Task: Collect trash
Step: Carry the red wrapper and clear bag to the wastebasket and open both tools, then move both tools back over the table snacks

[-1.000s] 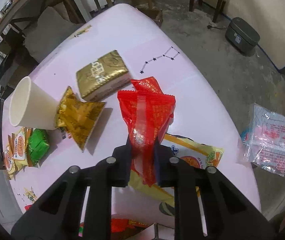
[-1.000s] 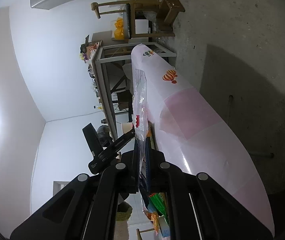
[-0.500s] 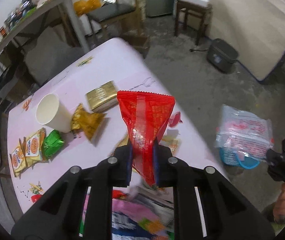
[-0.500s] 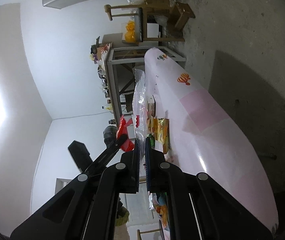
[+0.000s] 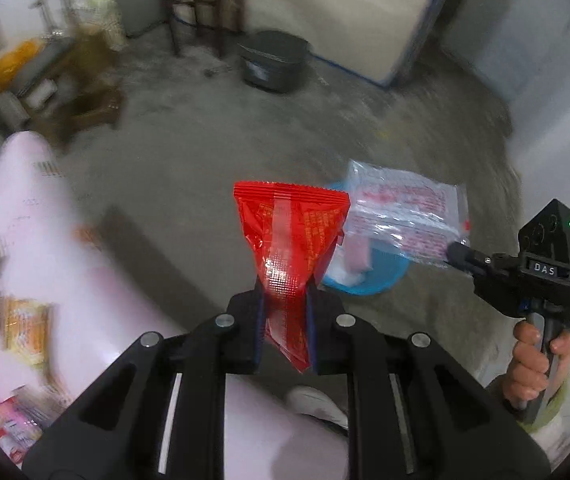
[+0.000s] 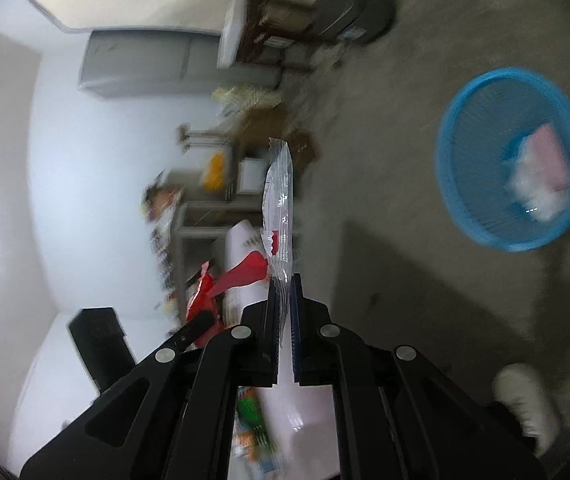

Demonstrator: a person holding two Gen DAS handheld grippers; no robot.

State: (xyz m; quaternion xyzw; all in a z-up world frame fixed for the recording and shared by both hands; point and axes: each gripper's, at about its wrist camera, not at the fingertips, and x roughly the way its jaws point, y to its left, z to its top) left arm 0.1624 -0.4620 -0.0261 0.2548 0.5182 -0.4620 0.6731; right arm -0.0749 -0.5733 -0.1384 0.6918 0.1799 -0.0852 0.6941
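Left claw [image 5: 285,300] clamped on red wrapper [image 5: 289,236]; right claw [image 6: 284,304] pinched on clear bag [image 6: 279,200]. Both are held above floor near blue basket [image 6: 465,120]. If released off-centre, light wrappers could flutter past rim

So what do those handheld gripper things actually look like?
Both are matte black plastic with silver screws. The left gripper has blue-edged pads, as does the right gripper. From the left view, the right one has a pistol handle, a "DAS" label, a green light; the sleeve looks yellowish-green.
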